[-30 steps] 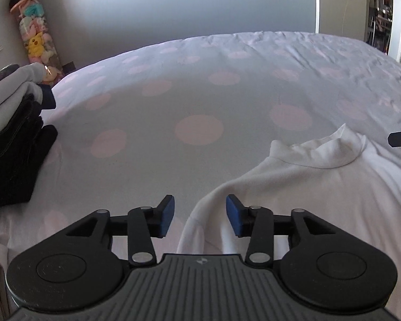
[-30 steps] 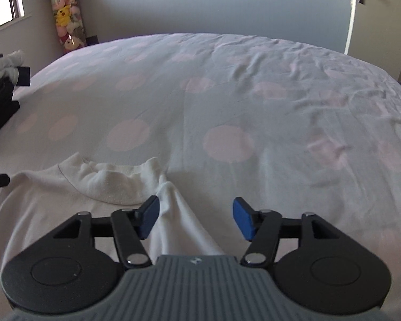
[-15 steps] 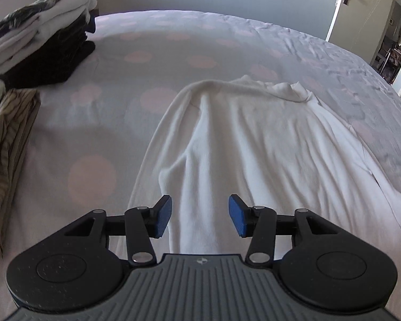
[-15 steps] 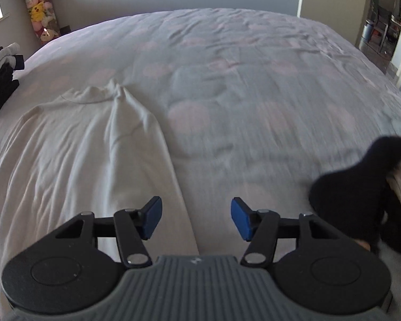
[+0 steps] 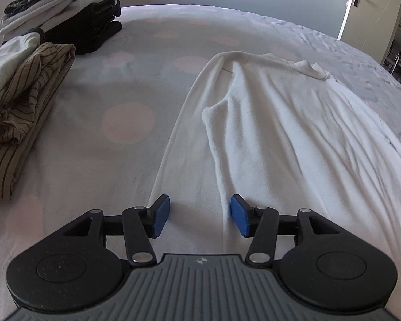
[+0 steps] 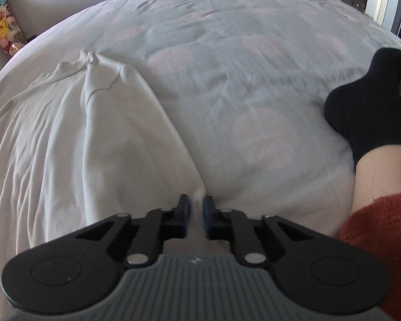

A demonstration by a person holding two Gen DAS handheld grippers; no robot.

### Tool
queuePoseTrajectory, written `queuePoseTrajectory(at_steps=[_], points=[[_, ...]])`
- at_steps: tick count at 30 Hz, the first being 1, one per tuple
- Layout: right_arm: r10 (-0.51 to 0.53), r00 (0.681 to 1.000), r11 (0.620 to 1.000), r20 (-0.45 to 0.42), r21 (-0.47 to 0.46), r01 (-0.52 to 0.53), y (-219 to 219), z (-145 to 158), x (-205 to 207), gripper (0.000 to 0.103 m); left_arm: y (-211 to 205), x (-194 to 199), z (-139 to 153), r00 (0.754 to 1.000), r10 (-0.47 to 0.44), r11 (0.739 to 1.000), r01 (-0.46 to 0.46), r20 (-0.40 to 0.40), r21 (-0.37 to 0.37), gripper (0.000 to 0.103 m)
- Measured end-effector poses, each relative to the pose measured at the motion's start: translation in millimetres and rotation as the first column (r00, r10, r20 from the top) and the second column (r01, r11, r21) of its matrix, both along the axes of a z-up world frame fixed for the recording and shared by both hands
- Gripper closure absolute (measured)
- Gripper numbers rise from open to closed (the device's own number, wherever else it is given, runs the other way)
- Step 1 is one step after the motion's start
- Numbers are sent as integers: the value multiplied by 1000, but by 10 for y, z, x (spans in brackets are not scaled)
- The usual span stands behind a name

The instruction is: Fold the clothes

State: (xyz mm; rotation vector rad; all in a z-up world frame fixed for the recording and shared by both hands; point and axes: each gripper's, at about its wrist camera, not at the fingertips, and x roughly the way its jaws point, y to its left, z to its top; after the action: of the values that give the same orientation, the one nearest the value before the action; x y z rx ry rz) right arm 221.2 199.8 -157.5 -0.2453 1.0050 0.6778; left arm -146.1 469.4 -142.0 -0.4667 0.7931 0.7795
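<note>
A white long-sleeved top lies spread on the bed, collar at the far end. My left gripper is open, its blue pads either side of the top's left sleeve near its lower end, not closed on it. In the right wrist view the same top lies to the left. My right gripper is shut on the white fabric at the lower end of the right sleeve edge.
A stack of folded clothes and a striped brown garment lie at the left of the dotted bedsheet. A person's leg in a black sock rests on the bed at the right. Plush toys stand by the wall.
Both grippers pulled back toward the near end of the top. The right gripper closed on the sleeve edge. The left gripper stayed open and came down over the left sleeve.
</note>
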Motion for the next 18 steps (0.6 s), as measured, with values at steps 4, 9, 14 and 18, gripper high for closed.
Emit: queuePoseTrajectory(at_steps=[4, 9, 14, 18], points=[[0, 997, 998, 84, -56, 5, 100, 156, -25, 97, 64, -7, -12, 1000, -2, 1000, 2, 7, -15, 43], [-41, 980, 994, 196, -92, 60, 102, 470, 231, 97, 152, -26, 16, 999, 29, 999, -28, 25, -38, 43], [-94, 950, 984, 297, -120, 135, 109, 677, 613, 97, 171, -26, 16, 999, 42, 998, -40, 23, -45, 43], [-100, 931, 978, 350, -138, 157, 201, 714, 851, 97, 155, -11, 11, 999, 33, 999, -33, 11, -33, 43]])
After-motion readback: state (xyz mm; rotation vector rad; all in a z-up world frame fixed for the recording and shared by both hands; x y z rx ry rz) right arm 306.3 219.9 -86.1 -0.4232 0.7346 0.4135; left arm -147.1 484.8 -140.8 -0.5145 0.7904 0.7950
